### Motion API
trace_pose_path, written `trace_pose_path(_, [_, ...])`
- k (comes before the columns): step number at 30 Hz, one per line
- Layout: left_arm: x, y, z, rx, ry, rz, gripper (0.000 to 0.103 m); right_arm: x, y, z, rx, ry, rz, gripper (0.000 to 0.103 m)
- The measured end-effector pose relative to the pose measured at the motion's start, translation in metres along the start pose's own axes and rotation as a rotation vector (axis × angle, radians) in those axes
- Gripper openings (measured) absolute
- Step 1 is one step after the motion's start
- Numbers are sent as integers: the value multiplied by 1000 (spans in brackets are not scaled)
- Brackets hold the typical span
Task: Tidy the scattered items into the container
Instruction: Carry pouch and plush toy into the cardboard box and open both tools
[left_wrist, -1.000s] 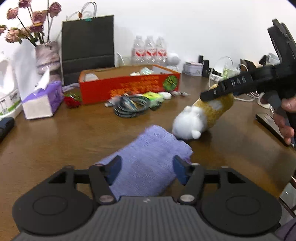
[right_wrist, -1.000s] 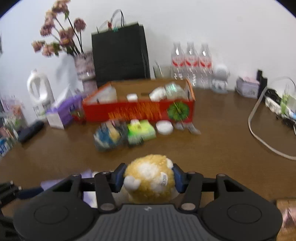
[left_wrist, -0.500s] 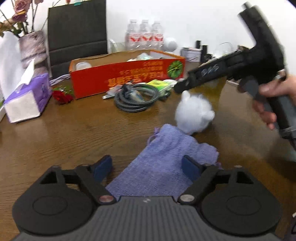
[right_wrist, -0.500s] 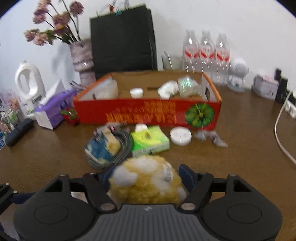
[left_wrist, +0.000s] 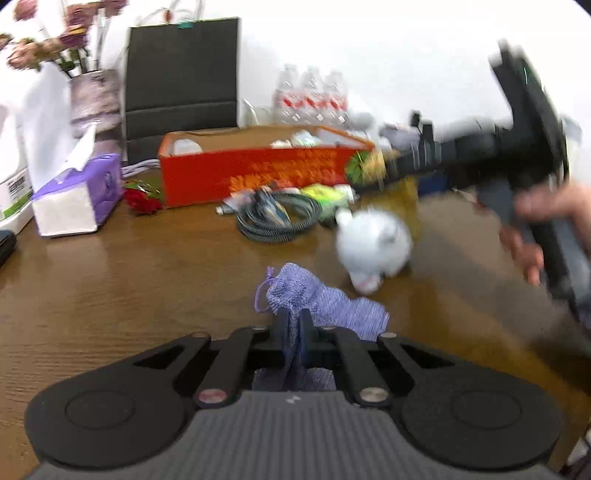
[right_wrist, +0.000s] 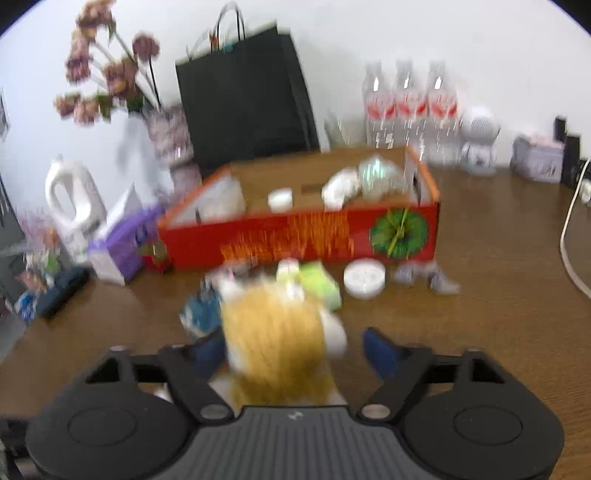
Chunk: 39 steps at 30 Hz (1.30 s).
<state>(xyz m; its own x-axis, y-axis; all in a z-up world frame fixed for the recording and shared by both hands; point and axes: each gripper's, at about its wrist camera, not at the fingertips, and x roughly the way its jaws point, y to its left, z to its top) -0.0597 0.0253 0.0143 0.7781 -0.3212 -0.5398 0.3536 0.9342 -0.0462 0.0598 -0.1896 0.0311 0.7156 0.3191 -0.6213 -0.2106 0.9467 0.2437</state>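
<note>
The left gripper (left_wrist: 291, 325), spread half a second ago, is now pinched on the purple cloth (left_wrist: 325, 306) mid-table, while the right gripper (right_wrist: 293, 349) is opened and the plush (right_wrist: 277, 343) is released short of the red box (right_wrist: 295, 240).

Purple knit pouch (left_wrist: 325, 306) bunched on brown table, yellow-white plush toy (right_wrist: 277, 343) blurred, near coiled cable (left_wrist: 275, 218), red open box (right_wrist: 303, 236) behind, holding white items
</note>
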Motion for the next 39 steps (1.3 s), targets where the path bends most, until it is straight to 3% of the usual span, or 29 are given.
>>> trace_pose_path(3, [-10,0,15,1,-69,25,5,-3,3,-1,15,-10,-1,41])
trace_pose_path(7, [-22,0,56,51,-161,4,5,-40,12,17,6,-110,16,41])
trace_pose_path(11, [-4,1,129,161,-247,-14,5,-62,8,77,-29,-179,-32,42])
trace_pose_path(13, [19,4,170,211,-251,-57,5,-56,-3,117,-41,-172,-62,43])
trace_pose_path(17, [106,13,243,311,-129,-139,6,6,-38,193,-8,-38,-116,43])
trace_pose_path(20, [180,29,266,315,21,-231,6,61,-59,220,30,60,-177,43])
trace_pose_path(22, [230,42,268,306,112,-297,6,93,-67,223,60,124,-169,43])
trace_pose_path(25, [293,52,260,320,223,-271,6,134,-73,219,79,216,-180,43])
trace_pose_path(27, [315,43,251,413,240,-208,7,161,-72,215,65,284,-248,44])
trace_pose_path(29, [328,36,244,444,269,-211,9,190,-67,206,14,369,-322,43])
trace_pose_path(31, [333,31,244,470,300,-208,19,206,-53,199,-75,407,-408,46])
trace_pose_path(33, [331,26,243,493,279,-137,62,216,-42,195,-126,462,-457,55])
trace_pose_path(36, [323,26,238,492,299,-118,63,216,-38,193,-114,506,-489,60])
trace_pose_path(39, [309,29,239,441,298,-122,78,204,-44,193,-56,566,-462,61])
